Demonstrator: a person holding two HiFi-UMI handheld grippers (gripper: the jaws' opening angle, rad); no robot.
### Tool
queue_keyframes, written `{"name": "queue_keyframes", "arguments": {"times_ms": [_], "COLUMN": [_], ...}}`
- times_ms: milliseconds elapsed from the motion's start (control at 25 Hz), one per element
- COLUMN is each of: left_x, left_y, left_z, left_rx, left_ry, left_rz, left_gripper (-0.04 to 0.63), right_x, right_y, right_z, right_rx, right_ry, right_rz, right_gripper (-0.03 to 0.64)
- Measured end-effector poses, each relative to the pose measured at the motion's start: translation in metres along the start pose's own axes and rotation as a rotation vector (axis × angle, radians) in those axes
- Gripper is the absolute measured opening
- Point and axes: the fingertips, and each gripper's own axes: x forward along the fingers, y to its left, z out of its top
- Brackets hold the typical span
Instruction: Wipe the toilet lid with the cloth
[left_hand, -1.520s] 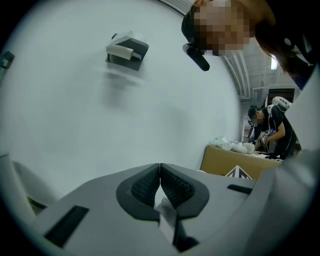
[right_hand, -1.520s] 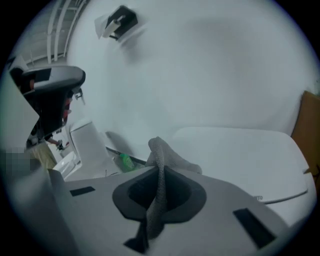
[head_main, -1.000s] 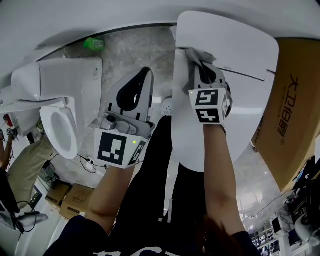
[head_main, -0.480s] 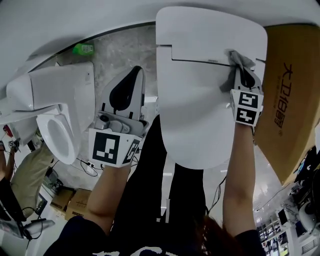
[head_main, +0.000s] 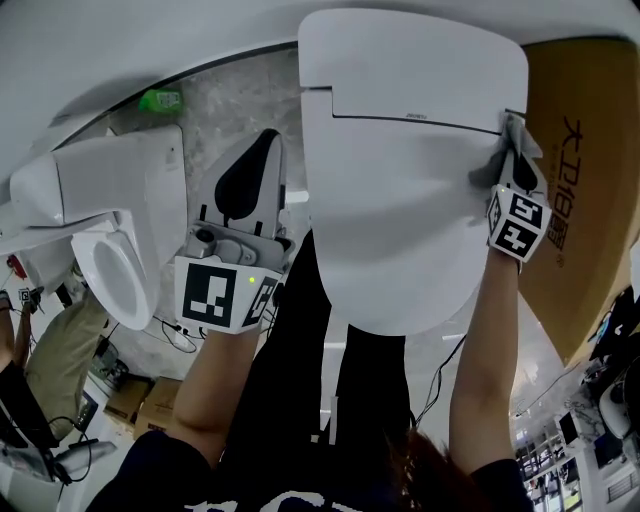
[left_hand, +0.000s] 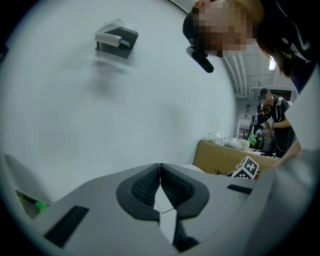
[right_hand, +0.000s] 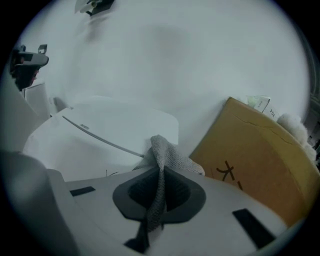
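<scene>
The white toilet lid (head_main: 400, 190) lies shut in the middle of the head view. My right gripper (head_main: 513, 150) is shut on a grey cloth (head_main: 497, 162) and presses it on the lid's right edge, near the hinge seam (head_main: 420, 120). In the right gripper view the cloth (right_hand: 167, 157) hangs pinched between the jaws above the lid (right_hand: 100, 137). My left gripper (head_main: 262, 165) hangs over the floor left of the toilet, shut with nothing in it; in the left gripper view its pads (left_hand: 160, 187) meet.
A brown cardboard box (head_main: 580, 180) stands close against the toilet's right side. A second white toilet (head_main: 115, 240) with its seat open stands at the left. A green object (head_main: 158, 100) lies by the wall. A person's black trousers (head_main: 330, 330) stand before the toilet.
My right gripper has dragged the cloth across the lid from its far left corner to its right edge. The left gripper has stayed almost still.
</scene>
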Motion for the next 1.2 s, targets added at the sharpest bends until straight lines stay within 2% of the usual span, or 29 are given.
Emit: {"name": "queue_keyframes", "arguments": {"times_ms": [160,360,520,800,1000,1200], "left_x": [0.0,-0.004,-0.01,-0.019,-0.018,-0.016], "left_y": [0.002,0.008,0.015,0.026,0.023,0.018], "left_z": [0.001,0.003,0.006,0.004,0.004,0.005], "left_rx": [0.0,0.003,0.003,-0.012,-0.01,0.001], "left_ry": [-0.002,-0.007,-0.013,-0.014,-0.014,-0.018], "left_rz": [0.007,0.022,0.04,0.074,0.068,0.056], "left_gripper": [0.021,0.021,0.021,0.021,0.021,0.021], "right_x": [-0.008,-0.022,-0.036,-0.057,-0.073,-0.072], "right_y": [0.059,0.168,0.248,0.333,0.351,0.299], "right_z": [0.019,0.054,0.078,0.091,0.079,0.054], "right_rx": [-0.05,-0.231,-0.304,-0.387,-0.478,-0.409], "right_ry": [-0.047,-0.115,-0.17,-0.198,-0.216,-0.201], "right_rz": [0.088,0.256,0.385,0.527,0.606,0.539], "right_gripper": [0.025,0.025,0.025,0.025,0.026,0.026]}}
